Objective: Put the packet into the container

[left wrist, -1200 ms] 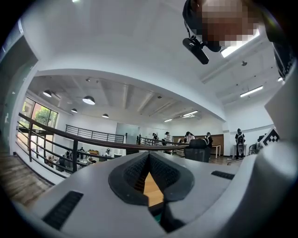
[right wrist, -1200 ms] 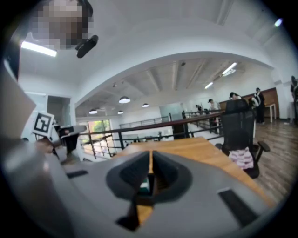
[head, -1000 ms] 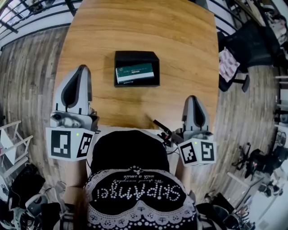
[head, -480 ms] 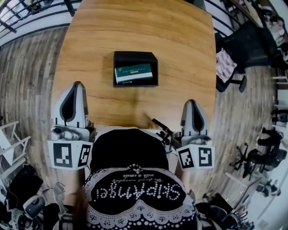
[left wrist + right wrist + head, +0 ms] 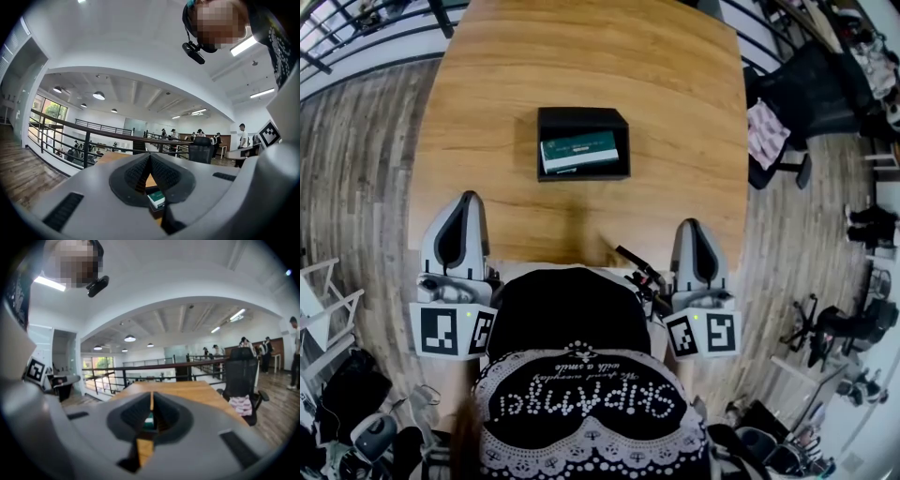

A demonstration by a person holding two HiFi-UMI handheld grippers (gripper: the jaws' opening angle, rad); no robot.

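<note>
A green packet (image 5: 580,151) lies flat inside the black container (image 5: 582,118) at the middle of the wooden table (image 5: 675,84). My left gripper (image 5: 461,199) hovers at the table's near left edge, jaws shut with nothing between them. My right gripper (image 5: 694,226) hovers at the near right edge, also shut and holding nothing. Both point toward the container from well short of it. In the left gripper view the packet (image 5: 157,199) shows past the shut left gripper (image 5: 149,155). The right gripper view gives a sliver of the packet (image 5: 148,420) beyond the shut right gripper (image 5: 151,394).
A black office chair (image 5: 797,94) with a pink cloth (image 5: 766,131) stands off the table's right side. A metal railing (image 5: 356,37) runs at the upper left. The person's black cap (image 5: 567,314) fills the bottom centre, between the two grippers.
Both grippers have drawn back toward the person, away from the container, the left one farther. The packet and container have not moved.
</note>
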